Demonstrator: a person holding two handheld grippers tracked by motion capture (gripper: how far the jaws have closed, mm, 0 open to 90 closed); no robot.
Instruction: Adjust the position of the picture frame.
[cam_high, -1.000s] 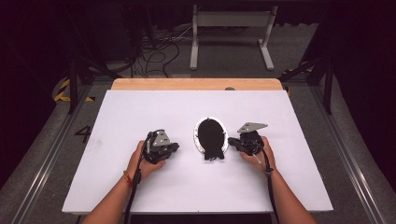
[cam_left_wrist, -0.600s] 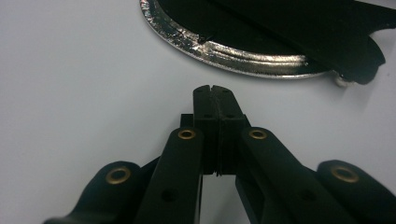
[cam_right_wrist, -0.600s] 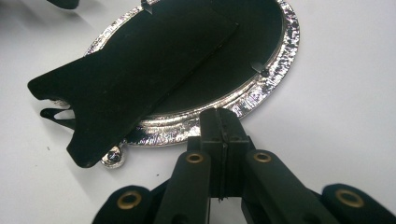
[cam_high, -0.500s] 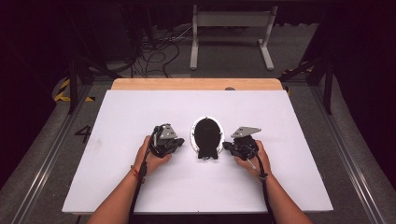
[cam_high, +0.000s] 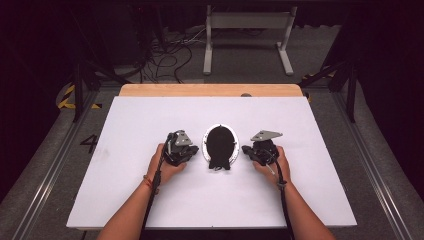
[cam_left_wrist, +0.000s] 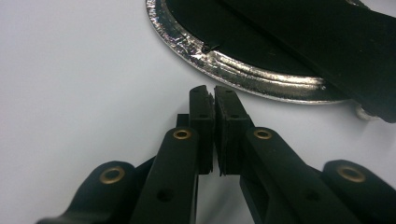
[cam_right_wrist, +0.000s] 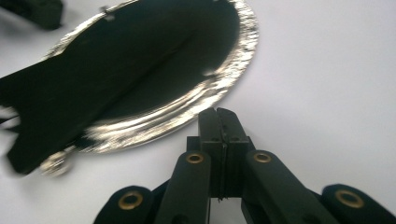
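Centre frame, the oval mirror (cam_high: 220, 145) looks stiff, slick and fragile; grip its silver rim (cam_left_wrist: 243, 74). Left gripper (cam_high: 186, 148) and right gripper (cam_high: 246, 150) flank it, jaws together, empty.

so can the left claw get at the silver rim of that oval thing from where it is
Probably yes: the left claw sits just short of the silver rim, with bare table between, though its jaws are shut.

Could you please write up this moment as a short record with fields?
surface: white table top
object: oval silver-rimmed dish with a dark inside, a black strap-like piece lying across it
left tool: shut, empty, beside the dish rim, apart from it
right tool: shut, empty, near the opposite rim, apart from it
contact: none visible
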